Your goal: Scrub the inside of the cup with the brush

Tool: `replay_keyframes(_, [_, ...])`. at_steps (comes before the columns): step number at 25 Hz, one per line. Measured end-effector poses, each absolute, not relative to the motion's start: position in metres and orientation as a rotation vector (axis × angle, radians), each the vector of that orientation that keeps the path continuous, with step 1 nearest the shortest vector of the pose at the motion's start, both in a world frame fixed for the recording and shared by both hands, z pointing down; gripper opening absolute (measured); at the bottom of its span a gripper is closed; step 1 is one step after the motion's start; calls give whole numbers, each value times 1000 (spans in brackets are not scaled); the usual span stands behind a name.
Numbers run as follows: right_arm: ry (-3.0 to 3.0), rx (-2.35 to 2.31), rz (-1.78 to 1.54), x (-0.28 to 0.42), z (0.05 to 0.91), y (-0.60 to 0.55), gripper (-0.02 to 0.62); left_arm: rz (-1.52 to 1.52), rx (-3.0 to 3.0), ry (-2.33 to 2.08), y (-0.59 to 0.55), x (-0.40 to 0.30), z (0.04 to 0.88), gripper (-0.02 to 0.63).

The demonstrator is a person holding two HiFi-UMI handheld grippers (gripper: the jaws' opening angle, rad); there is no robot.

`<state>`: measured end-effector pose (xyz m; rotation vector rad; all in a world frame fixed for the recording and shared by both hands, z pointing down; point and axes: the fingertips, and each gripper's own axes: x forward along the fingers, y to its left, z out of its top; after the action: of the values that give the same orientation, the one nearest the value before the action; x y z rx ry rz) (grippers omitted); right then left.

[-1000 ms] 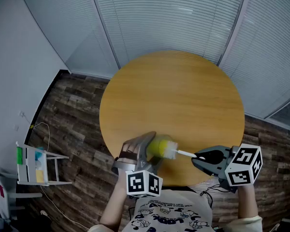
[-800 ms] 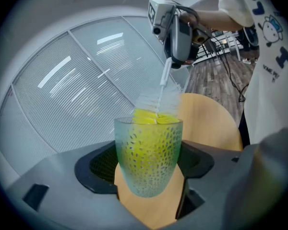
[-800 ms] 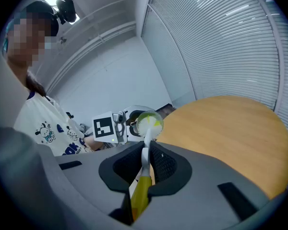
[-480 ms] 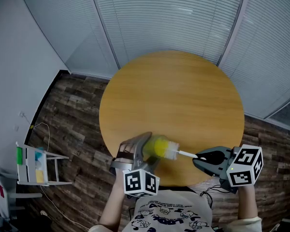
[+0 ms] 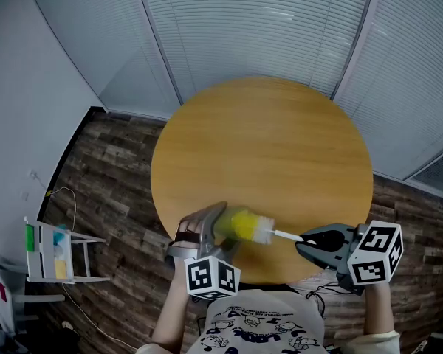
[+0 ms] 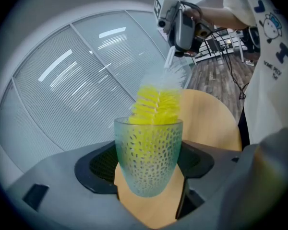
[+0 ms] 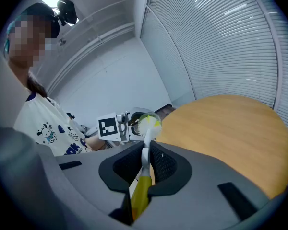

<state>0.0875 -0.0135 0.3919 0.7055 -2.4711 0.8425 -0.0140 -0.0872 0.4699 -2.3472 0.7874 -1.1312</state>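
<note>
head view: the left gripper (image 5: 223, 227) holds the frosted dimpled cup (image 5: 235, 223) tipped on its side over the near edge of the round desk (image 5: 280, 139). the yellow-and-white bottle brush (image 5: 257, 231) reaches into the cup's mouth from the right gripper (image 5: 303, 240). if the cup slips here, i judge it could miss the desk's near edge and go to the floor.

left gripper view: this gripper stands wide, its pads pressed on the cup's tapering lower body. the yellow bristles fill the upper part and stick out past the rim. a hard push along the cup's axis could slide the tapered wall back out of the pads. sideways scrubbing could lever the rim and twist the cup in the grip.

right gripper view: this gripper is closed narrow on the brush's thin stem, just above its yellow handle. the hold is far from the bristle head, so i expect the long stem may bend or swivel between the pads under load. the head could then spring out of the cup and knock the rim.
</note>
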Motion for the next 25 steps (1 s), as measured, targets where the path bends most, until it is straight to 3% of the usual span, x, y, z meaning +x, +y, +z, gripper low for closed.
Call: replay_keyframes(25, [-2497, 738, 871, 98, 382, -18, 46, -1216, -2369, 849, -99, -38, 488, 377])
